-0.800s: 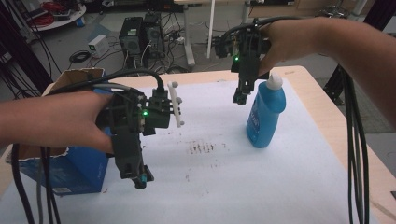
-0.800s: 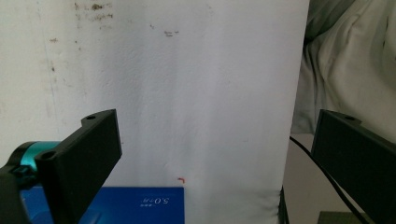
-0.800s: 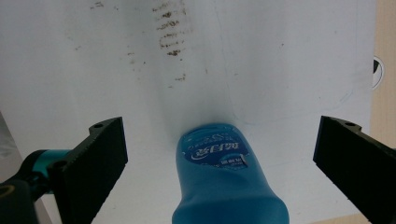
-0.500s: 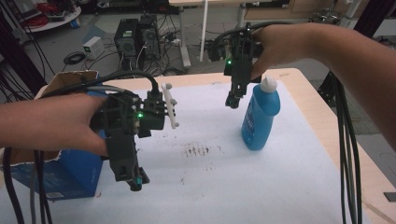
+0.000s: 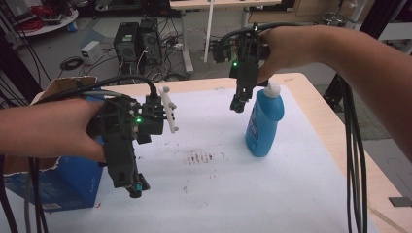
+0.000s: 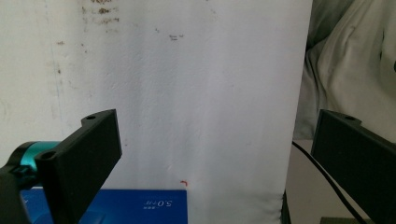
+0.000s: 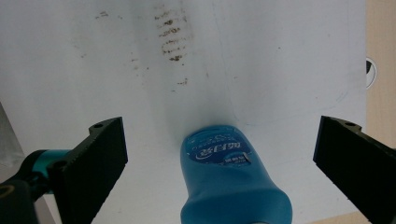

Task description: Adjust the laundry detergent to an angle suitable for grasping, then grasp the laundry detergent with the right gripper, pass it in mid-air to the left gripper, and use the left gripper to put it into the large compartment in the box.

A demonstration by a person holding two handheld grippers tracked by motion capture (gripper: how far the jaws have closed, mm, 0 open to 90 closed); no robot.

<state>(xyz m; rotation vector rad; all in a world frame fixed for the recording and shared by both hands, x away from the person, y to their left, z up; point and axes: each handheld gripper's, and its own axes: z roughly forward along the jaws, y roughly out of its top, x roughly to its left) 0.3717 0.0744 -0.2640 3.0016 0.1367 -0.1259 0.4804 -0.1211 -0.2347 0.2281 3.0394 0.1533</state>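
My right tongs hang jaws apart, nothing gripped, just left of the blue bottle near its neck; in the right gripper view the bottle sits between the jaws w/o touching either. Bottle stands upright on the white sheet covering the counter. Left tongs also wide apart, empty, beside the blue box.

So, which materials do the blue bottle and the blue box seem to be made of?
The blue bottle looks like glossy plastic: smooth moulded body, soft highlights, a white cap. The blue box is probably cardboard with a printed blue face: a raw brown flap shows at its top and its edges are straight folds.
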